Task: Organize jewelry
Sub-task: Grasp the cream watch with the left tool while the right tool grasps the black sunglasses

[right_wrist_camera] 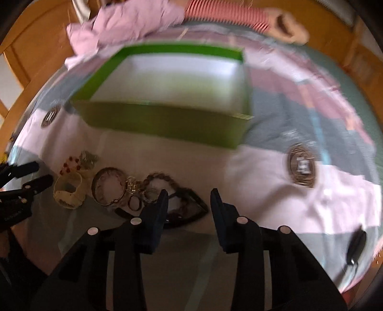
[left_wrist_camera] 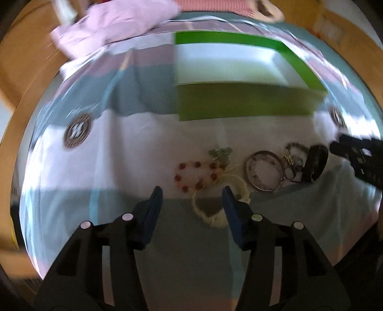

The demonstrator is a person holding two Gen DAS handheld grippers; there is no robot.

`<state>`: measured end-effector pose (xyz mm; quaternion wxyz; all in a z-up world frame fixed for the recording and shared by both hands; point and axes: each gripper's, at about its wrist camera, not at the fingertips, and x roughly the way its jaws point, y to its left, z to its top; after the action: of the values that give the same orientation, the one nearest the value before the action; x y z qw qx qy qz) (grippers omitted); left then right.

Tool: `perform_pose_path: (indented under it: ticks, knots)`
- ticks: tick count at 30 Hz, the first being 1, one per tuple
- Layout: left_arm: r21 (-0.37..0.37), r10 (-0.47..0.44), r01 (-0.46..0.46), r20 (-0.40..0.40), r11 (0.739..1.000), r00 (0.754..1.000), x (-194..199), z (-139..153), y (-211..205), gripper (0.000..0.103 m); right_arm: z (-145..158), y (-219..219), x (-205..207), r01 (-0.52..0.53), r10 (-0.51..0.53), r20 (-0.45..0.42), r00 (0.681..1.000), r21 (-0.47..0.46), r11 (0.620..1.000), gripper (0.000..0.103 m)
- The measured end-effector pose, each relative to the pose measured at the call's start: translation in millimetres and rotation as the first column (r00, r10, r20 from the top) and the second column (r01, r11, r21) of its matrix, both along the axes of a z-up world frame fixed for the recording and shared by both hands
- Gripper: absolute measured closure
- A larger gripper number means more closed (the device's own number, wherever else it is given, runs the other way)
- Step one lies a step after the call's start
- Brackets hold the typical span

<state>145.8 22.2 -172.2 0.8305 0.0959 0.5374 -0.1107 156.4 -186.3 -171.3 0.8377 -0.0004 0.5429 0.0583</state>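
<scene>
A row of jewelry lies on the cloth in front of an open green box (left_wrist_camera: pixel 239 102) with a white inside (right_wrist_camera: pixel 167 79). From left: a red bead bracelet (left_wrist_camera: pixel 191 174), a cream bangle (left_wrist_camera: pixel 220 203), a silver bangle (left_wrist_camera: pixel 263 171), small rings (left_wrist_camera: pixel 293 155) and a dark bracelet (left_wrist_camera: pixel 316 165). My left gripper (left_wrist_camera: pixel 191 193) is open, its tips around the near side of the cream bangle. My right gripper (right_wrist_camera: pixel 189 193) is open over the dark bracelet (right_wrist_camera: pixel 186 208). The cream bangle (right_wrist_camera: pixel 69 191) and silver bangle (right_wrist_camera: pixel 110 185) lie to its left.
The table has a pastel patchwork cloth with round dark emblems (left_wrist_camera: pixel 77 130) (right_wrist_camera: pixel 301 167). A pink garment (right_wrist_camera: pixel 129 21) and a striped sleeve (right_wrist_camera: pixel 227 14) lie behind the box. A small dark object (right_wrist_camera: pixel 356 244) sits at the right edge. The wooden table rim (left_wrist_camera: pixel 14 95) curves around.
</scene>
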Motion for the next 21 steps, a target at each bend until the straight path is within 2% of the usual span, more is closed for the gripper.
perform_pose_path:
  ticks: [3, 6, 7, 8, 9, 12, 13, 14, 19, 21]
  knots:
    - [0.014, -0.082, 0.082, -0.031, 0.997, 0.996, 11, -10, -10, 0.051, -15, -3, 6, -0.028, 0.030, -0.049, 0.998, 0.040, 0.999, 0.062]
    - [-0.013, -0.097, 0.097, -0.067, 0.995, 0.993, 20, -20, -9, 0.053, -20, -9, 1, -0.042, 0.044, -0.029, 0.999, 0.049, 0.998, 0.062]
    - [-0.040, -0.096, 0.093, -0.083, 0.995, 0.992, 24, -25, -6, 0.062, -19, -11, 0, -0.041, 0.043, -0.029, 0.999, 0.054, 0.998, 0.068]
    - [-0.057, -0.090, 0.085, -0.094, 0.995, 0.992, 28, -29, -3, 0.065, -17, -13, -1, -0.038, 0.039, -0.020, 0.999, 0.047, 0.998, 0.084]
    - [-0.068, -0.074, 0.067, -0.101, 0.995, 0.992, 31, -34, 3, 0.073, -17, -13, 1, -0.038, 0.039, -0.011, 0.999, 0.037, 0.999, 0.089]
    - [-0.121, -0.055, 0.041, -0.108, 0.992, 0.993, 33, -39, 14, 0.075, -14, -22, 2, -0.012, 0.011, 0.023, 1.000, 0.045, 0.999, 0.092]
    - [-0.114, -0.053, 0.041, -0.100, 0.993, 0.994, 34, -36, 14, 0.079, -12, -23, 2, -0.003, 0.002, 0.037, 0.999, 0.038, 0.999, 0.099]
    - [-0.100, -0.052, 0.044, -0.082, 0.994, 0.995, 35, -34, 14, 0.080, -8, -25, 1, 0.003, -0.004, 0.056, 0.998, 0.030, 1.000, 0.103]
    - [-0.104, -0.025, 0.023, -0.015, 0.994, 1.000, 31, -19, 18, 0.082, 19, -36, -10, 0.028, -0.036, 0.168, 0.985, 0.051, 0.998, 0.103]
    - [-0.114, -0.014, 0.014, 0.004, 0.993, 1.000, 30, -12, 19, 0.082, 21, -36, -12, 0.028, -0.033, 0.172, 0.985, 0.033, 0.999, 0.102]
